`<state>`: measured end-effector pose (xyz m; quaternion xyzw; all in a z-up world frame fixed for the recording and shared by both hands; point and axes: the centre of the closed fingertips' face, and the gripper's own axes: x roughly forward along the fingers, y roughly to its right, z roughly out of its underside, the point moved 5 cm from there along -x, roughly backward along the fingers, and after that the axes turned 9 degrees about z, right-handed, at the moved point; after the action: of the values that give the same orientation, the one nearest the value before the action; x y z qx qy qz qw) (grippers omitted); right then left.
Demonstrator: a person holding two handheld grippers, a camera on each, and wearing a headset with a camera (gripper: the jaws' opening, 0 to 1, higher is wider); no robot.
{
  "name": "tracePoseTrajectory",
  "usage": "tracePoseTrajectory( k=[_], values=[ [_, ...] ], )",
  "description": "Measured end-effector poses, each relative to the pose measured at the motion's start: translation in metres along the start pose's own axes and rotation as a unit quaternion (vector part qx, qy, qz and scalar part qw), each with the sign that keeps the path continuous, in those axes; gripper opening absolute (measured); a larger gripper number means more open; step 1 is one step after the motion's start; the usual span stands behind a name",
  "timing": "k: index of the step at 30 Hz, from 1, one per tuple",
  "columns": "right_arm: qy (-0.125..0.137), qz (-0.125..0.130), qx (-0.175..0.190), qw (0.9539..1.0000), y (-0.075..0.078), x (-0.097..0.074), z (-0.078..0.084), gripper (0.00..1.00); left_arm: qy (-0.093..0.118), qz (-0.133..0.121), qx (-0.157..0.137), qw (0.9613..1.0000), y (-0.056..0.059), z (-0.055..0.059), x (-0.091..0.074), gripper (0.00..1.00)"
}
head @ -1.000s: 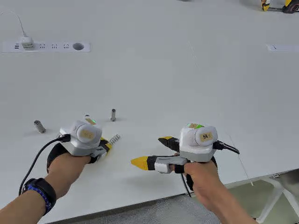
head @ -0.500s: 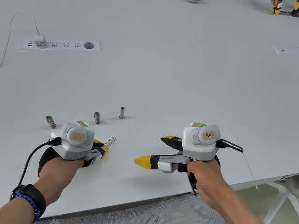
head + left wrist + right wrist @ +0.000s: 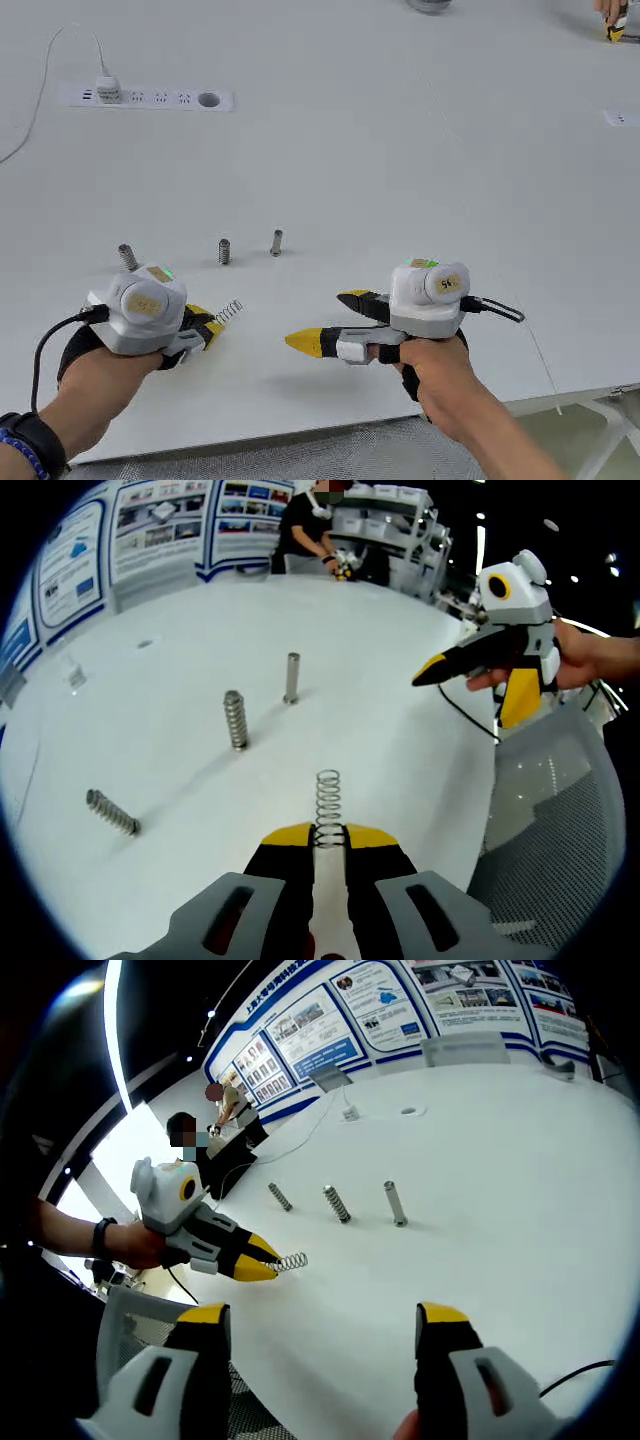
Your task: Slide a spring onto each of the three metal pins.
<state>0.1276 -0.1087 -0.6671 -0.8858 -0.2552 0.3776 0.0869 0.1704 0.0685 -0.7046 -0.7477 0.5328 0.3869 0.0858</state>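
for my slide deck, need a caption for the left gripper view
Left gripper holds a spring; ahead are two sprung pins and one bare pin.

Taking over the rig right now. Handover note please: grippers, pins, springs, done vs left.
Left gripper: shut on the last spring, gripped at one end, free end pointing toward the pins.
Right gripper: open, empty, held above the white table to the right of the pins.
Pins stand in a row: left pin and middle pin each carry a spring; right pin is bare.
Done: two of three.
Left: slide the held spring onto the right pin.
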Motion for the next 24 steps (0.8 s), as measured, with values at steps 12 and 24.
tracePoseTrajectory(
  k=[12, 24],
  values=[
    [-0.011, -0.019, 0.001, 0.9998, -0.014, 0.007, 0.004, 0.75, 0.007, 0.000, 0.000, 1.0000, 0.001, 0.001, -0.018, 0.10],
    [-0.011, -0.034, 0.001, 0.9994, -0.026, 0.015, -0.001, 0.74, 0.009, 0.015, 0.026, 0.9995, 0.012, -0.003, -0.030, 0.10]
  ],
)
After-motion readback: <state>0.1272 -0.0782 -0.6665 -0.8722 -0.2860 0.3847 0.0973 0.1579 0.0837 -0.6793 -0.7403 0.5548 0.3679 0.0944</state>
